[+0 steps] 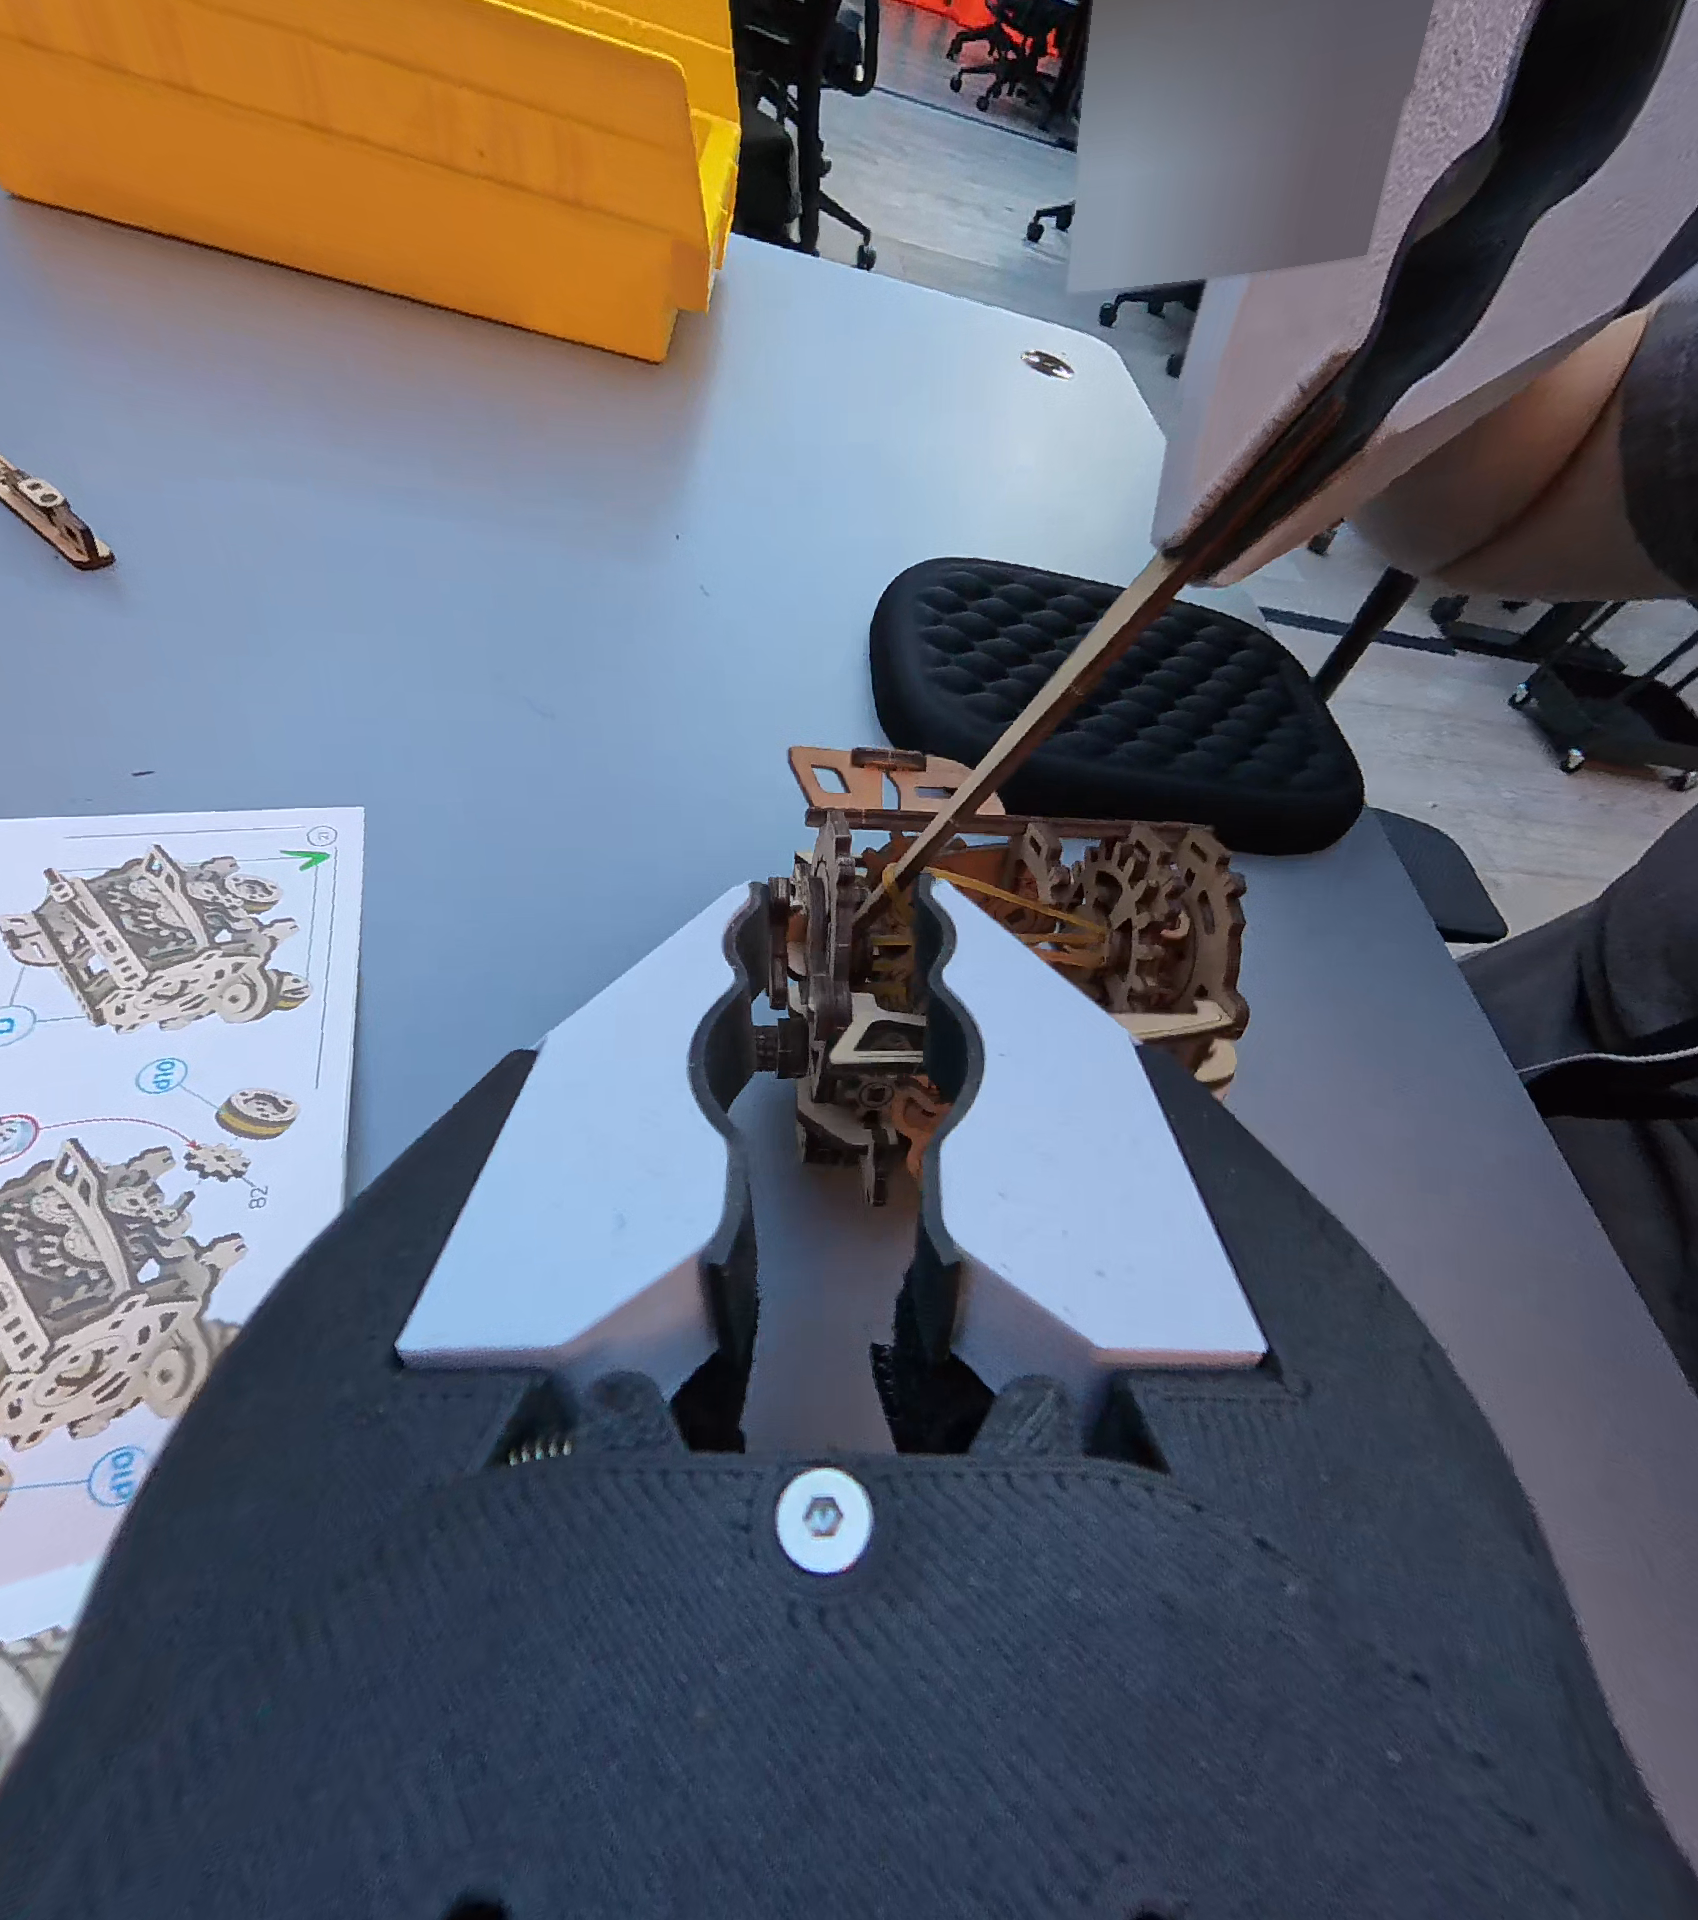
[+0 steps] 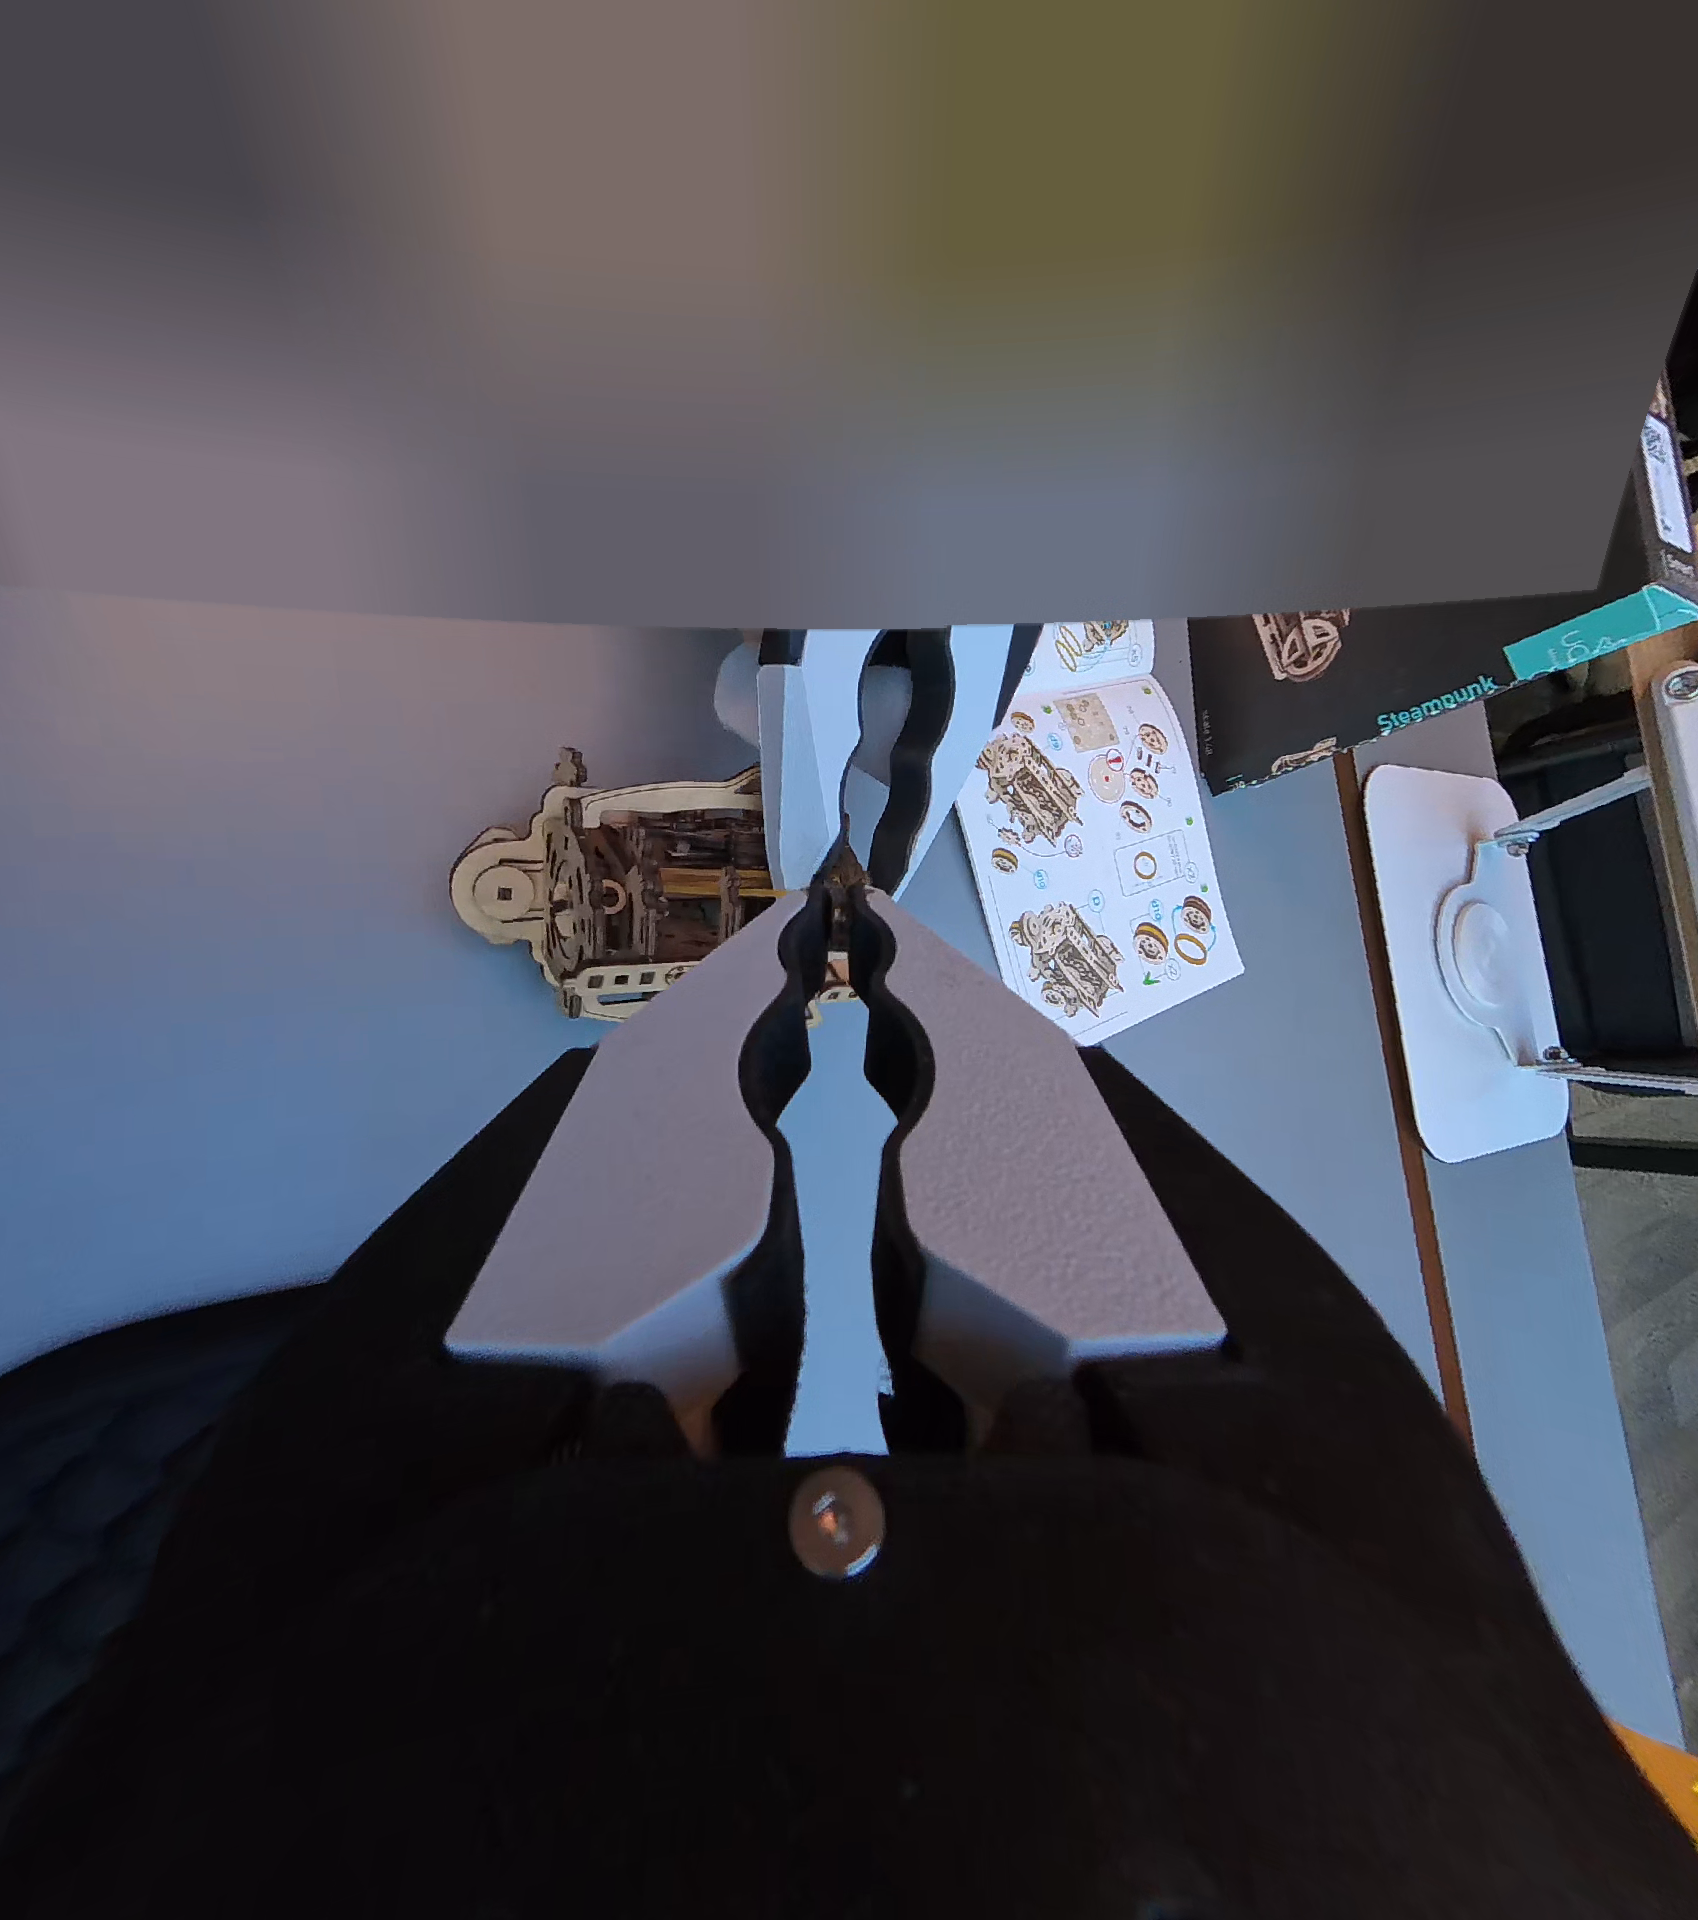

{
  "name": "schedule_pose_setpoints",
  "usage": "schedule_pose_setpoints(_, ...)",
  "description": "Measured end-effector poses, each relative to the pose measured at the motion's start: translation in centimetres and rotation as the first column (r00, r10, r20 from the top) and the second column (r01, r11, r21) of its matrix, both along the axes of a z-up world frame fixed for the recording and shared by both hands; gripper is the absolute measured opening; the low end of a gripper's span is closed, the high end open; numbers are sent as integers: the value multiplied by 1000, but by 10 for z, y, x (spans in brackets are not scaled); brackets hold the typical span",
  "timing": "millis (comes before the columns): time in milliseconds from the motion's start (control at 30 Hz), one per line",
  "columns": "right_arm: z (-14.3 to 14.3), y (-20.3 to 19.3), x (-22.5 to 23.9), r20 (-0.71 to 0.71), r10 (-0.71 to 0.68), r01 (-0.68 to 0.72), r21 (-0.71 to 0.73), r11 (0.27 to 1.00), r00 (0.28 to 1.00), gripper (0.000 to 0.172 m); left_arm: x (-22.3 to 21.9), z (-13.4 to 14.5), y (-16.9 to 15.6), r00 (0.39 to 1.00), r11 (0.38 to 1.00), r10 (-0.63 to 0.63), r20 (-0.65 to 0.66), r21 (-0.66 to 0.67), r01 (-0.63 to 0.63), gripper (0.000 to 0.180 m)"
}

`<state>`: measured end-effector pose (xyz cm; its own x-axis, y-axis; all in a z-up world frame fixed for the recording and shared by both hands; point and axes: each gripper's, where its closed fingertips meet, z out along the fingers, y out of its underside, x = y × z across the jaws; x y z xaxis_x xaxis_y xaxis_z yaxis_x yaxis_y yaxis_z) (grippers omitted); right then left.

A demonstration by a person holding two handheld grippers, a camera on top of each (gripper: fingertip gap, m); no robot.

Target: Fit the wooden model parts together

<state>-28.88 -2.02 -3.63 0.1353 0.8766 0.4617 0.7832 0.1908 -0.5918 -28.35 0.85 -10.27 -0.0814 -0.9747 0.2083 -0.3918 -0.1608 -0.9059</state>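
Observation:
A wooden gear model [image 1: 1136, 935] stands on the grey table [image 1: 512, 571] near its right edge. My left gripper [image 1: 840, 904] is shut on the model's near end, with its pads against the small gears there. My right gripper [image 1: 1198, 551] comes in from the upper right, shut on a thin wooden stick [image 1: 1032, 717]. The stick's tip is hooked in a yellow rubber band [image 1: 1021, 914] stretched across the model. In the right wrist view my right gripper [image 2: 829, 904] points down at the model [image 2: 606, 894], with the left gripper [image 2: 860, 862] just beyond it.
Yellow bins [image 1: 357, 156] stand at the back left. A loose wooden strip [image 1: 19, 488] lies on the left. An instruction sheet [image 1: 118, 1091] lies at the near left. A black chair seat [image 1: 1115, 696] is past the table edge. A black box [image 2: 1344, 686] lies by the booklet [image 2: 1094, 862]. My hands' fingertips stand some 8 cm from each other.

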Motion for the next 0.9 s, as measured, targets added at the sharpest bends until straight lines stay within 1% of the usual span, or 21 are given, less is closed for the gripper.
schedule_pose_setpoints(100, -1, 1, 0, -7, -4, 4, 6, 1000, 1000, 1, -3, 0, 3, 1000, 997, 19, -21, 72, -17, 24)
schedule_pose_setpoints(200, -1, 1, -1, -21, 1, 0, 3, 1000, 1000, 0, -4, 0, 3, 998, 996, 18, -60, 91, -13, 24)
schedule_pose_setpoints(300, -1, 2, -2, -24, 4, -4, 4, 1000, 1000, 1, -5, 3, 5, 997, 997, 29, -73, 72, -24, 27)
schedule_pose_setpoints(367, -1, 3, -1, -18, 1, -1, 18, 1000, 1000, 1, -6, 5, 7, 997, 998, 38, -61, 53, -35, 31)
schedule_pose_setpoints(500, 0, 5, -2, -30, 0, 1, 16, 1000, 1000, 1, -9, 13, 10, 999, 999, 32, -7, 7, -32, 31)
schedule_pose_setpoints(600, 1, 6, -1, -27, -6, 7, 28, 1000, 1000, 1, -18, 23, 21, 997, 997, 75, 21, -32, -75, 30)
schedule_pose_setpoints(633, 0, 6, -1, -25, -3, 4, 24, 1000, 1000, 1, -22, 25, 25, 996, 995, 91, 17, -43, -91, 28)
schedule_pose_setpoints(700, -1, 8, -2, -25, -4, 5, 33, 999, 1000, 0, -28, 26, 29, 994, 992, 110, 7, -63, -110, 31)
schedule_pose_setpoints(800, -1, 8, -3, -32, 2, -1, 38, 999, 999, 0, -34, 21, 32, 991, 989, 129, -37, -71, -131, 29)
schedule_pose_setpoints(900, -1, 9, -4, -37, 7, -6, 44, 999, 999, 0, -42, 4, 33, 974, 983, 155, -166, -76, -170, 28)
